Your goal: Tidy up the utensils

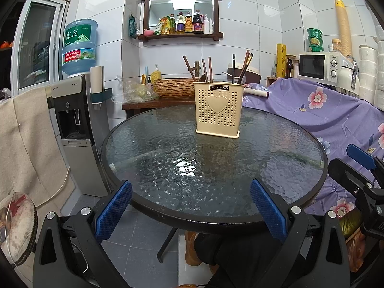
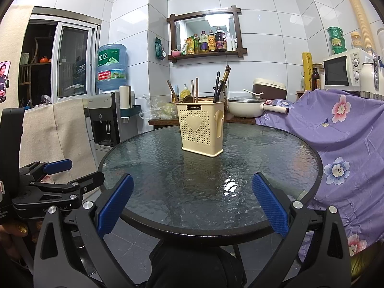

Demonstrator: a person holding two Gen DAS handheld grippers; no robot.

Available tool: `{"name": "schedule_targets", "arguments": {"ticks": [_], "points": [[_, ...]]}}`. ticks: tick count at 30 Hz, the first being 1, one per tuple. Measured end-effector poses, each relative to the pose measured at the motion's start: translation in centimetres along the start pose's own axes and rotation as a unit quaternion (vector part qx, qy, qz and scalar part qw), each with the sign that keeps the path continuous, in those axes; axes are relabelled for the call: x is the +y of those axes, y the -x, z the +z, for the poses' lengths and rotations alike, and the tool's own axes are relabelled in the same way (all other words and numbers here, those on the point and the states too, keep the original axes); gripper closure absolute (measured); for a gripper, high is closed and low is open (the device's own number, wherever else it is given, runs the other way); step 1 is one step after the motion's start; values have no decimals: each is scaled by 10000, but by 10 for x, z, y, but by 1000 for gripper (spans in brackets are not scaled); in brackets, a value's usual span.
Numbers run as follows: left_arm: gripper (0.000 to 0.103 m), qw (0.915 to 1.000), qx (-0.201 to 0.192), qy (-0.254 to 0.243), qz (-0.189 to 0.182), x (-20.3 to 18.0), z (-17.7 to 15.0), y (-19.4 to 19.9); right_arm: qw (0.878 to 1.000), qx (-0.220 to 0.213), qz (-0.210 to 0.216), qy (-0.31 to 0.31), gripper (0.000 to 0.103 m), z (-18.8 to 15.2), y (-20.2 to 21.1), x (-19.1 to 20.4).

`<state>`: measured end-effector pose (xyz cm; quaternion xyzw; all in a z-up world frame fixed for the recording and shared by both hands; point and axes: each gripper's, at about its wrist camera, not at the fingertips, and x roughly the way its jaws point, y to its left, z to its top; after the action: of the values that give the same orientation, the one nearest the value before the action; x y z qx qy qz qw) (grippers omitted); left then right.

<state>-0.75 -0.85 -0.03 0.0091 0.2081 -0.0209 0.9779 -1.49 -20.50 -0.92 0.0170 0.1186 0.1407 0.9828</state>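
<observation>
The utensil holder [image 1: 218,110] stands on the table [image 1: 144,168], well beyond both spread, empty hand-held grippers [image 1: 190,206].

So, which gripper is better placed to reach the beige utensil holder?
Neither clearly: left gripper and right gripper both hover open at the table's near edge; beige perforated plastic utensil holder stands centred.

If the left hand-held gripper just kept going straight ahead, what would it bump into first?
Most likely the cream utensil holder. The left hand-held gripper hangs open at the near edge of the round glass table, whose top shows nothing else in between. The holder stands slightly right of centre, so depth and aim are uncertain.
</observation>
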Motion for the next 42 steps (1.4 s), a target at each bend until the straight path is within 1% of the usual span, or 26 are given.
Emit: {"name": "schedule_targets", "arguments": {"ticks": [34, 40, 42], "points": [[6, 10000, 10, 4, -4, -1, 0, 0, 10000, 3, 0, -12, 6, 0, 0, 0], [6, 10000, -13, 34, -15, -2, -5, 1, 10000, 8, -4, -25, 6, -1, 0, 1], [6, 10000, -21, -29, 12, -5, -6, 1, 10000, 8, -1, -37, 6, -2, 0, 1]]}}
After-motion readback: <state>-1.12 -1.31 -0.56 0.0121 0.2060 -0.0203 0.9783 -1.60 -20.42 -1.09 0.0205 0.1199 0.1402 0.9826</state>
